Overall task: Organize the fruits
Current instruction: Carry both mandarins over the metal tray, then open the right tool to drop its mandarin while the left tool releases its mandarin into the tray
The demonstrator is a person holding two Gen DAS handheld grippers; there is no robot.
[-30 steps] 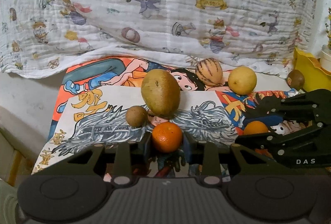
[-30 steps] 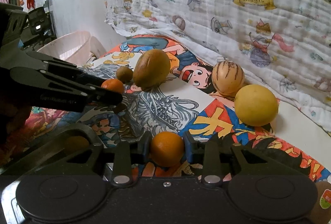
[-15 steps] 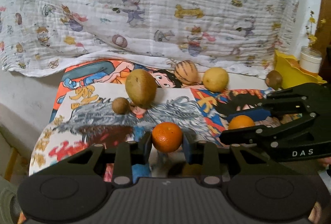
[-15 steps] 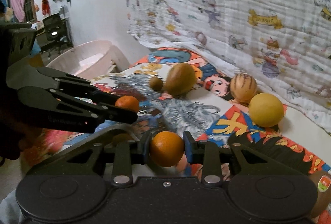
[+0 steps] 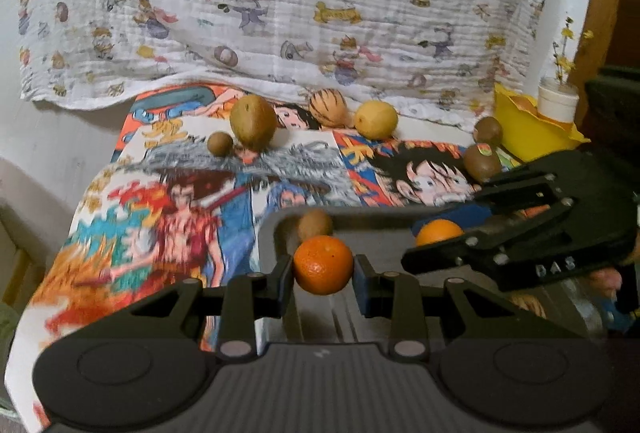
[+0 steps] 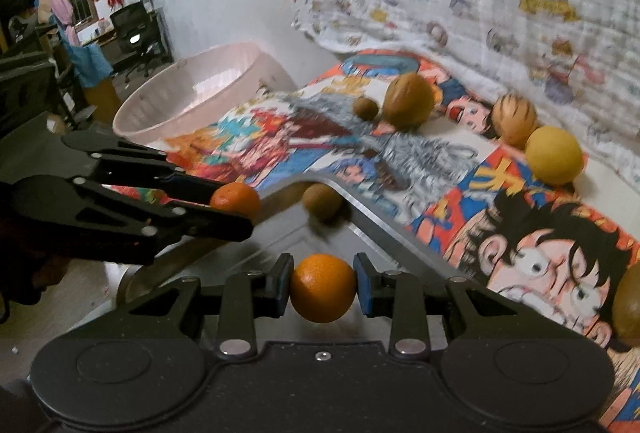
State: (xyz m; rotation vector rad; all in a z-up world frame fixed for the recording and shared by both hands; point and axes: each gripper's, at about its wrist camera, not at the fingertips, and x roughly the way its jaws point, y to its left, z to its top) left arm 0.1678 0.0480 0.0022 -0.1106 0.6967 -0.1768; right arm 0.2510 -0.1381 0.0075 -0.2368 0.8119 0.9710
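Both claws are carrying fruit over a grey tray. The left claw [image 5: 323, 267] is clamping an orange [image 5: 323, 265] between its pads; the right claw [image 6: 323, 287] is clamping a second orange [image 6: 323, 287] the same way. In both wrist views the oranges are hanging above the tray [image 6: 384, 229], which is holding one small brown fruit [image 6: 322, 201] near its far corner.

Risks, as judged from here:
- The two claws are working close together over the same tray; a release at the same spot could knock one claw against the other or one orange against the other.
- The oranges are round and smooth-skinned, gripped only at two narrow pads. A tilt or a bump could be letting one slip.
- The tray floor is looking flat and hard with a low raised rim; a drop from height could send an orange rolling into the brown fruit or over the edge.

Materials and shapes: the bench is covered by a glossy cartoon-print cloth [image 5: 168, 217], lying flat. The remaining fruit is sitting on it well apart from the tray: a large egg-shaped brown fruit [image 5: 253, 121], a small round brown one [image 5: 220, 143] beside it, a ribbed striped fruit [image 5: 328, 108], a dull yellow lemon-like one [image 5: 376, 119]. A crinkled printed blanket [image 5: 280, 1] is hanging behind. A pale plastic basin [image 6: 192, 97] is standing off the bench's far side.
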